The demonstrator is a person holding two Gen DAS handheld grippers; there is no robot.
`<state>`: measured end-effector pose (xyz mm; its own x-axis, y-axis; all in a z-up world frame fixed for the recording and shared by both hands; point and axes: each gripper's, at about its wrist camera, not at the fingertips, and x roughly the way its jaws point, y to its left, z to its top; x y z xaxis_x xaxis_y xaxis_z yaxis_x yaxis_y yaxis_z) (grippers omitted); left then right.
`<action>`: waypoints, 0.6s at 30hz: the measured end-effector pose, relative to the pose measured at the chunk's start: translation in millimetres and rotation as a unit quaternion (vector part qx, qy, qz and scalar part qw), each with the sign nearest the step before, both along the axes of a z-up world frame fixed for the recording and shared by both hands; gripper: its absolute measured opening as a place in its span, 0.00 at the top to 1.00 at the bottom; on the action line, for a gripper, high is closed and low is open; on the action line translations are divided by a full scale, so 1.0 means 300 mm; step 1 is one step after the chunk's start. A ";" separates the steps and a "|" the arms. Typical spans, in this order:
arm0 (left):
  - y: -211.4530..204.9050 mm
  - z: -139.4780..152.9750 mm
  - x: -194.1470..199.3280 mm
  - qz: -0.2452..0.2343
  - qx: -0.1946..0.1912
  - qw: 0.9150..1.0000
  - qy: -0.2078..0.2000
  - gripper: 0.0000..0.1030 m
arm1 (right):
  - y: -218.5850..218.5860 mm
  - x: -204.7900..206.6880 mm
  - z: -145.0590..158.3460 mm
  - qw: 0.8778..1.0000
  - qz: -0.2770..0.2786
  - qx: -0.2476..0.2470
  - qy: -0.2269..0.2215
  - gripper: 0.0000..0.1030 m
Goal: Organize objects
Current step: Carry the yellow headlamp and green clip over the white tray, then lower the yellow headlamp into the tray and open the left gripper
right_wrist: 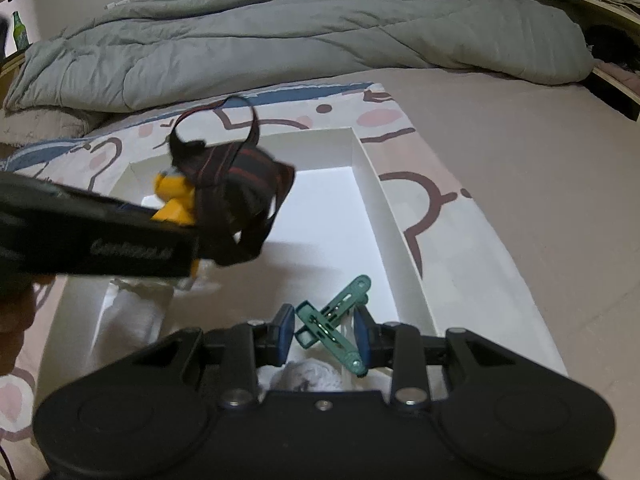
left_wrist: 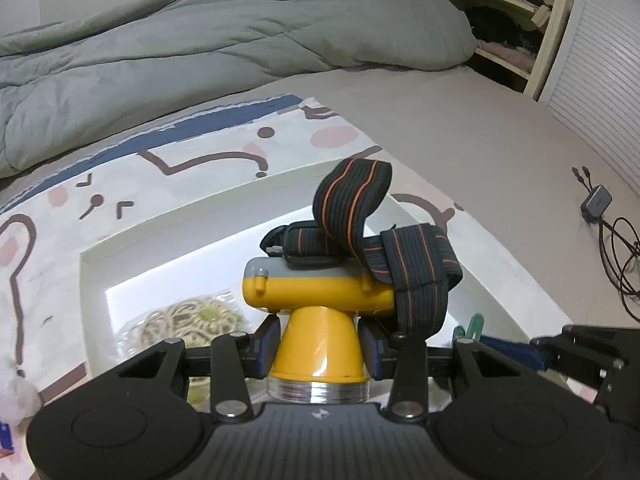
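above the white box: 2 tools hang over one open container that lies on a patterned mat on the bed.
left tool [left_wrist: 319, 342]: clamped on the yellow cone of the headlamp [left_wrist: 316, 292], lens end toward the camera; pads press both sides of the cone.
headlamp strap [left_wrist: 360, 216]: black with orange stripes, looped loosely above and to the right of the lamp body, unsecured.
right tool [right_wrist: 325, 336]: closed on a green clothespin [right_wrist: 334, 320], which sits crosswise and tilted between the blue pads.
white box [right_wrist: 384, 208]: shallow, walls upright; its floor is bare under the clothespin; a clear bag of cord [left_wrist: 188, 320] lies at the near left of its floor.
grey duvet [left_wrist: 200, 52]: bunched on the far side of the bed, well apart from the box.
risk 1: the cone tapers, so the pads could slide toward the narrow end and the lamp could tip out short of the box.
risk 2: the slack strap could snag a box wall or the right tool, dragging the lamp on release.
risk 3: the clothespin is held off-centre; a small twist could pivot it free outside the box.
risk 4: both tools are close together over the box; crossing paths could knock one load loose.
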<state>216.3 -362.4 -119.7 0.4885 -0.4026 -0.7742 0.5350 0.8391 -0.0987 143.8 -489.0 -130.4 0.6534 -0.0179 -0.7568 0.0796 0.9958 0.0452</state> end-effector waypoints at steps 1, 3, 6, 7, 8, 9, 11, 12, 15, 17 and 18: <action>-0.005 -0.006 0.004 0.001 -0.002 1.000 0.002 0.58 | -0.003 0.001 -0.003 1.000 0.000 0.001 0.002 0.68; -0.016 -0.019 0.009 0.002 -0.001 1.000 0.005 0.58 | -0.009 0.000 -0.007 1.000 -0.001 0.004 0.002 0.68; -0.024 -0.041 0.014 0.002 0.004 1.000 0.016 0.58 | -0.012 -0.002 -0.007 1.000 0.004 0.005 0.001 0.68; -0.025 -0.048 0.015 0.002 0.006 1.000 0.022 0.58 | -0.012 -0.003 -0.007 1.000 0.006 0.005 0.000 0.68; -0.027 -0.053 0.017 0.003 0.007 1.000 0.025 0.58 | -0.010 -0.005 -0.007 1.000 0.009 0.005 -0.001 0.67; -0.026 -0.057 0.020 0.005 0.007 1.000 0.030 0.57 | -0.011 -0.005 -0.007 1.000 0.011 0.007 -0.001 0.67; -0.021 -0.056 0.023 0.014 0.005 0.999 0.032 0.56 | -0.011 -0.007 -0.009 1.000 0.013 0.009 -0.002 0.67; -0.017 -0.047 0.017 0.016 -0.002 1.000 0.021 0.52 | -0.011 -0.008 -0.009 1.000 0.014 0.009 -0.002 0.67; -0.011 -0.017 0.006 0.012 0.000 1.000 -0.002 0.37 | -0.014 -0.010 -0.010 1.000 0.012 0.012 0.001 0.66; -0.004 -0.005 0.000 0.009 0.004 1.000 -0.007 0.37 | -0.017 -0.011 -0.007 1.000 0.009 0.013 0.002 0.65; 0.002 0.000 -0.003 0.009 0.004 1.000 -0.007 0.37 | -0.019 -0.012 -0.007 1.000 0.007 0.014 0.002 0.64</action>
<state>215.4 -361.8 -119.8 0.5065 -0.3877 -0.7702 0.5213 0.8492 -0.0847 140.3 -494.9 -132.3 0.6511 0.0118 -0.7589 0.0665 0.9951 0.0726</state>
